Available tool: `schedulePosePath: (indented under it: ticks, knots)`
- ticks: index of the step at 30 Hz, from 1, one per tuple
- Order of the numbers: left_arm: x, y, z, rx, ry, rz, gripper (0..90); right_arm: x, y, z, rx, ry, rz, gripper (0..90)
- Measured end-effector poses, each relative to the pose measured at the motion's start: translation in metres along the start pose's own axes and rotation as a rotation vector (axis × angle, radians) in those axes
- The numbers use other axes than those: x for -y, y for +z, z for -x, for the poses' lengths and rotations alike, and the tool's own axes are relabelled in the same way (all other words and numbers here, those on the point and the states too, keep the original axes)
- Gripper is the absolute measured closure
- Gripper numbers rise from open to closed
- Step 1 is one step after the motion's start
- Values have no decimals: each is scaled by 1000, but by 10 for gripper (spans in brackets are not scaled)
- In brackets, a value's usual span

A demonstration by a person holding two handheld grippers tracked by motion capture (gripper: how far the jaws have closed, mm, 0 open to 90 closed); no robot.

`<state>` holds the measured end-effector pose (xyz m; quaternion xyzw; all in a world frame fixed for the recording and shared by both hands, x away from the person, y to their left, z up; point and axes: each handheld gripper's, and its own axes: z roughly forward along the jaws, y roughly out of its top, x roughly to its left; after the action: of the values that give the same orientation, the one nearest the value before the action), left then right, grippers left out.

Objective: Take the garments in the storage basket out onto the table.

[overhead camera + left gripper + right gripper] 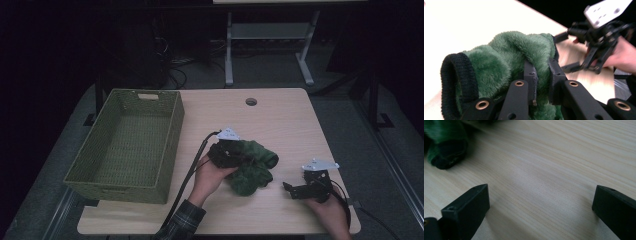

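The high view looks down over the table [280, 115]; both gripper views sit close, sharing the green fleece [506, 55].

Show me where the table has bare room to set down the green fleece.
Bare patches: the far strip of table around the round hole, and the near edge between the two forearms. The basket is empty too. Crowded: the middle right, where the left gripper pinches the green fleece beside the open right gripper.

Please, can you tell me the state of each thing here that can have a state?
green fleece garment: crumpled on the table, a fold pinched by the left gripper
left gripper: shut on the fleece
right gripper: open, nothing between its jaws
woven basket: upright, empty
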<state>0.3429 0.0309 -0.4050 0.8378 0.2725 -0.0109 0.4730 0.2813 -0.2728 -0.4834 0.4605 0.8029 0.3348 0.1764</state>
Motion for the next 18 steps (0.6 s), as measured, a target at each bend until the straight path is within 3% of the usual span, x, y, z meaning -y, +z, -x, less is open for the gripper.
schedulePosePath:
  ticks: [12,13,18]
  knots:
    - [24,33,-19,-24,11,-91,795,0,0,0,0,0,-1,9]
    - [29,42,-22,-22,12,-115,795,0,0,0,0,-1,-1,9]
    - [32,45,-23,-17,32,-128,780,0,0,0,-1,-1,-1,9]
